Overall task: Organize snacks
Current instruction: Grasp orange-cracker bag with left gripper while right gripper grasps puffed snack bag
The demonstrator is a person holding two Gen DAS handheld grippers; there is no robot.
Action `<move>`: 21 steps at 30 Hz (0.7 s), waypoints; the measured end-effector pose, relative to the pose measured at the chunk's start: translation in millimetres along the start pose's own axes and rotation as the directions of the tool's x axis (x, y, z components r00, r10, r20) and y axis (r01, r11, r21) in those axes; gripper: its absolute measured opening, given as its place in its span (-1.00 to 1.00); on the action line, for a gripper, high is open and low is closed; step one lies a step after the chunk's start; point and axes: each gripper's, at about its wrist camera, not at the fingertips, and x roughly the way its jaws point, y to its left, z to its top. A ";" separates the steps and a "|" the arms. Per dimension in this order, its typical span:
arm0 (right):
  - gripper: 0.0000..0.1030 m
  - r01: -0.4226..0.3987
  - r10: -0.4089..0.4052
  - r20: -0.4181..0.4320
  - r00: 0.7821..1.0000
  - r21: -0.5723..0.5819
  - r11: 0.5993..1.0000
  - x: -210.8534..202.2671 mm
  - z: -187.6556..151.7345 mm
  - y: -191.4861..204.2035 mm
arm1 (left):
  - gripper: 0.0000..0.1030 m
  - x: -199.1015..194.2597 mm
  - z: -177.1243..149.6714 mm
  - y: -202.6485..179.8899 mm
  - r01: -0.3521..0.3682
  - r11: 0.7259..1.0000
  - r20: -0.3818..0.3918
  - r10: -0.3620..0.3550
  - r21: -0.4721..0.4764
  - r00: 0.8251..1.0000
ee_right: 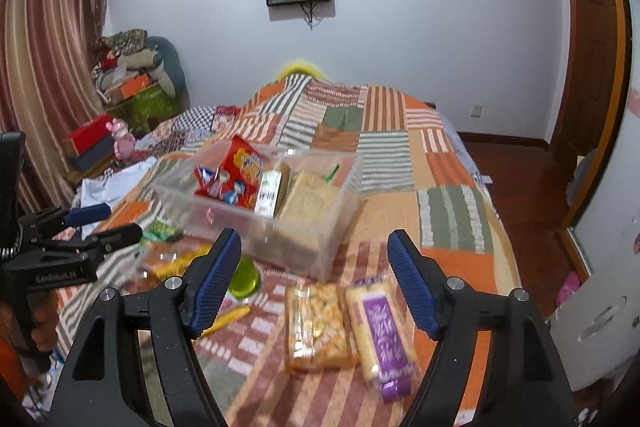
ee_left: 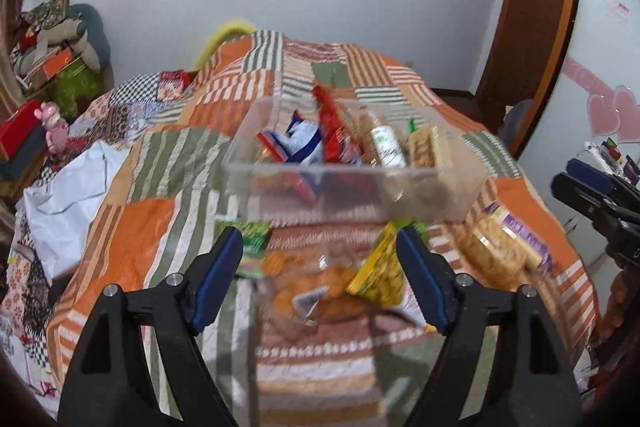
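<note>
A clear plastic bin [ee_left: 352, 187] [ee_right: 320, 247] sits on the quilted bed and holds several snack packs, among them a red bag [ee_right: 244, 163]. In front of it lie loose snacks: a yellow-green packet [ee_left: 378, 277], a clear pack of orange snacks [ee_left: 320, 287], a green packet [ee_left: 248, 239], a cracker pack [ee_right: 318, 327] and a purple-labelled pack [ee_right: 380, 335]. My left gripper [ee_left: 320, 247] is open and empty above the orange snacks. My right gripper [ee_right: 314, 255] is open and empty above the cracker pack. Each gripper shows in the other's view [ee_left: 600, 195] [ee_right: 96, 223].
The patchwork quilt [ee_right: 452, 211] covers the bed. White cloth [ee_left: 68, 195] lies at its left edge. Boxes and a pink toy [ee_right: 120, 143] stand left of the bed. A wooden door [ee_right: 592, 59] is at the right, with wood floor beside the bed.
</note>
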 end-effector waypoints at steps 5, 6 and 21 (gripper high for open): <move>0.41 -0.008 0.009 -0.041 0.999 0.017 1.000 4.9 -21.8 -3.1 | 0.53 5.8 -24.8 21.7 -0.020 0.999 -0.043 0.018 -0.043 0.999; 0.41 -0.011 0.012 -0.050 0.999 0.022 1.000 6.2 -25.2 -4.7 | 0.53 9.0 -28.3 25.4 -0.020 0.998 -0.058 0.017 -0.055 0.998; 0.40 -0.065 0.067 -0.191 0.979 0.014 0.998 30.8 -53.8 -3.1 | 0.53 52.2 -41.7 25.1 0.038 0.994 -0.166 -0.055 -0.102 0.985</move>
